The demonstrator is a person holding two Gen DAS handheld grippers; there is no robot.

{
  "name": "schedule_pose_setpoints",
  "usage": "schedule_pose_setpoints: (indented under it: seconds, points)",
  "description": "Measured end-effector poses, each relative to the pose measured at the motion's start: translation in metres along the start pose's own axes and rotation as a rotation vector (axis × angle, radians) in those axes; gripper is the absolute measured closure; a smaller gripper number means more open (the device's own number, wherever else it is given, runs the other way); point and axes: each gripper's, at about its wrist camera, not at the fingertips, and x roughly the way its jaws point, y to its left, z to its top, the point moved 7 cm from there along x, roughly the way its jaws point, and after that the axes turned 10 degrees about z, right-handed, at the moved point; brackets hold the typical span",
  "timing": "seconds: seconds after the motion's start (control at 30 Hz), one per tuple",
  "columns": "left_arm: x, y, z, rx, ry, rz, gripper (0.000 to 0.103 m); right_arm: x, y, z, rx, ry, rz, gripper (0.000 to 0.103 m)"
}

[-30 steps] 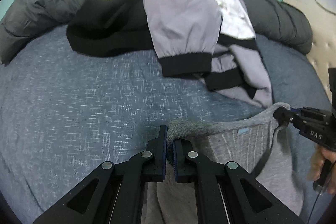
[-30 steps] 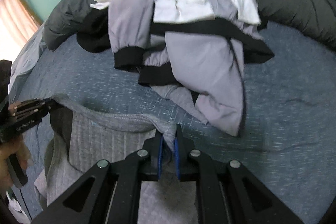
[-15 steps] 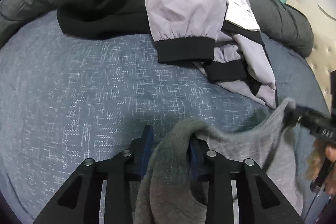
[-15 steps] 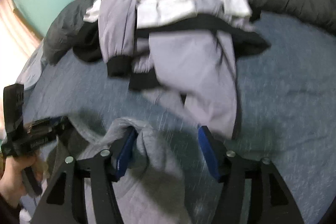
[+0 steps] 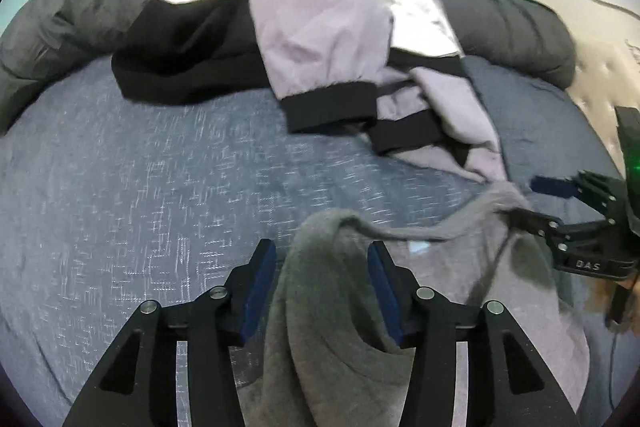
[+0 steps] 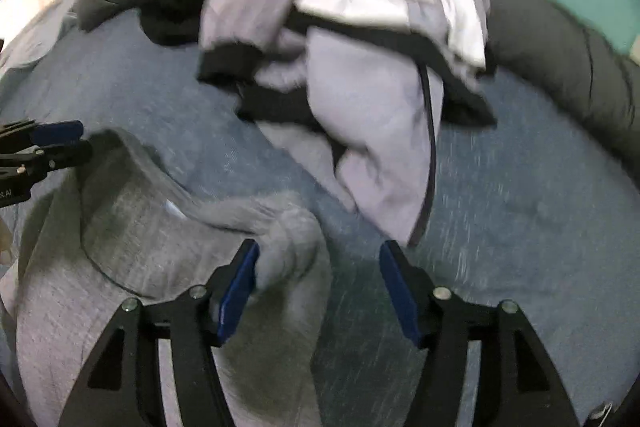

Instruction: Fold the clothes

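Both your grippers, left (image 5: 322, 281) and right (image 6: 318, 285), have let go since a second ago; jaws now gape, so the grey top (image 5: 448, 283) lies loose at the bed's (image 5: 140, 195) near edge, shoulders bunched.

L gripper (image 5: 322, 283) spread wide, grey top (image 5: 344, 327) bunched between (unclamped).

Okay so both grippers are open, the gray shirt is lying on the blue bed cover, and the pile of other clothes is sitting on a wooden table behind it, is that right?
One thing is off: no wooden table shows. The pile of clothes lies on the same blue bed cover, against a dark gray quilt, as the left wrist view shows. The rest holds: the left gripper and right gripper are open, and the gray shirt lies on the cover.
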Motion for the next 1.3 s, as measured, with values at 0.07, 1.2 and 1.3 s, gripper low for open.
schedule_pose_setpoints:
  seconds: [0.07, 1.2, 1.3]
  points:
    - [-0.007, 0.003, -0.001, -0.001, -0.016, 0.008, 0.051, -0.007, 0.003, 0.002, -0.017, -0.036, -0.006, 0.040]
    - [-0.011, 0.043, -0.054, -0.035, -0.049, 0.033, 0.045, 0.037, -0.005, -0.009, -0.043, 0.041, -0.084, 0.072]
    - [-0.005, 0.043, -0.050, -0.041, -0.046, 0.026, 0.045, 0.045, -0.007, -0.011, -0.061, 0.060, -0.061, 0.072]
